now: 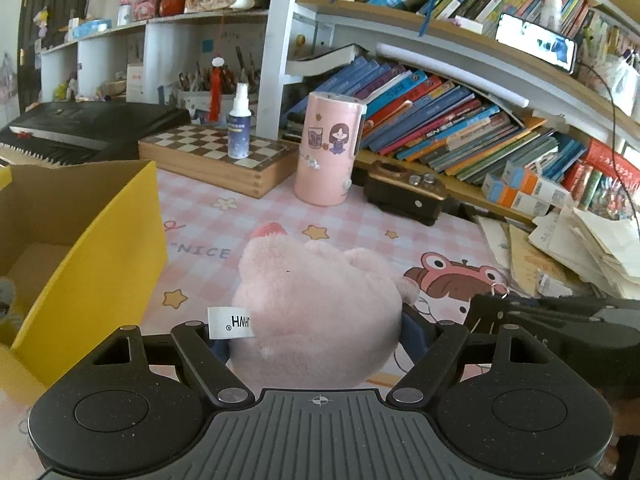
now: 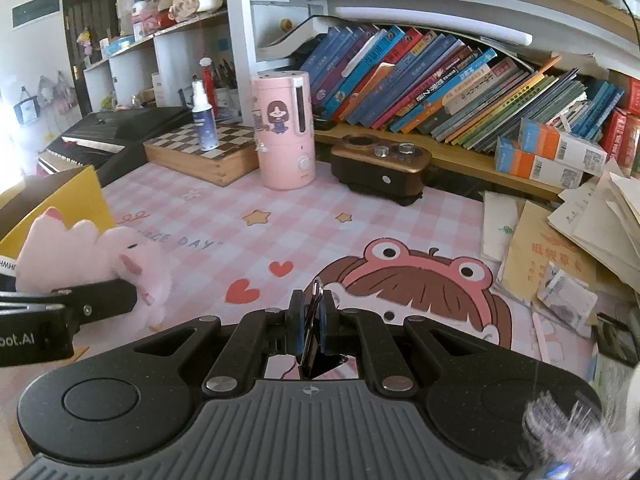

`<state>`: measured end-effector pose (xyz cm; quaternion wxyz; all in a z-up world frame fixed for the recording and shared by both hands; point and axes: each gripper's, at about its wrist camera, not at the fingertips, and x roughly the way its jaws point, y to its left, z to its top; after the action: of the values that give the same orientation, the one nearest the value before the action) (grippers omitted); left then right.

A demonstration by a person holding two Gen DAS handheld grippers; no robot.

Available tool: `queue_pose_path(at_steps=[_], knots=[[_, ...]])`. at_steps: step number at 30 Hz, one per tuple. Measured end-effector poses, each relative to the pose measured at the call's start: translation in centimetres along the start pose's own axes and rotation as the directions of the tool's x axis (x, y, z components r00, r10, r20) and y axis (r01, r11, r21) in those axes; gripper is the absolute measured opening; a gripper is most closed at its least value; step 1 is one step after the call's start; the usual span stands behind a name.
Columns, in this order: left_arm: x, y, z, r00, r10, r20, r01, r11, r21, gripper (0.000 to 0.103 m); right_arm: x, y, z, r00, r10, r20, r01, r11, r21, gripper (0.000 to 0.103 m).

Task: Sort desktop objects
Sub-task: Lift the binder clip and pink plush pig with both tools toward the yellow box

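Note:
My left gripper point(image 1: 316, 336) is shut on a pink plush toy point(image 1: 316, 300) with a white label, held just above the pink checked desk mat point(image 1: 240, 224). The toy also shows at the left of the right wrist view point(image 2: 96, 256), in the left gripper's fingers point(image 2: 100, 300). A yellow cardboard box point(image 1: 100, 248) stands open right of nothing, at the left, beside the toy. My right gripper point(image 2: 310, 320) is shut on a thin dark flat object with a metal ring point(image 2: 316, 292) on top; what it is I cannot tell. The right gripper shows at the right edge of the left view point(image 1: 560, 320).
A pink cylinder appliance point(image 1: 328, 148), a spray bottle point(image 1: 239, 124) on a wooden chessboard box point(image 1: 216, 160), and a brown-black device point(image 1: 404, 196) stand at the back. Leaning books point(image 1: 460, 120) fill the shelf. Loose papers and envelopes point(image 2: 568, 248) pile at the right. A keyboard point(image 1: 80, 128) lies back left.

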<state>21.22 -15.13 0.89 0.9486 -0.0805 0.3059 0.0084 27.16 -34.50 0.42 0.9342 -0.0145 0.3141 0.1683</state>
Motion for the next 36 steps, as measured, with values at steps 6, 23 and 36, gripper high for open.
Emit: queue_pose_path(at_steps=[6,23,36], knots=[[-1.7,1.3,-0.6,1.000,-0.027,0.002,0.027,0.999,-0.017,0.080,-1.8,2.0,-1.1,1.000,-0.008,-0.008,0.008,1.000,0.014,0.007],[-6.7,5.3,-3.3,0.995,-0.098,0.007,0.098,0.995,-0.015,0.080,-6.5,8.2,-4.5,0.998,-0.051,-0.023,0.051,0.998,0.023,0.007],[-12.3,10.4,-6.5,0.996,-0.085,-0.010,0.085,0.996,-0.038,0.080,-10.1,14.9,-7.7,0.999,-0.026,-0.046,0.028,0.999,0.030,0.007]])
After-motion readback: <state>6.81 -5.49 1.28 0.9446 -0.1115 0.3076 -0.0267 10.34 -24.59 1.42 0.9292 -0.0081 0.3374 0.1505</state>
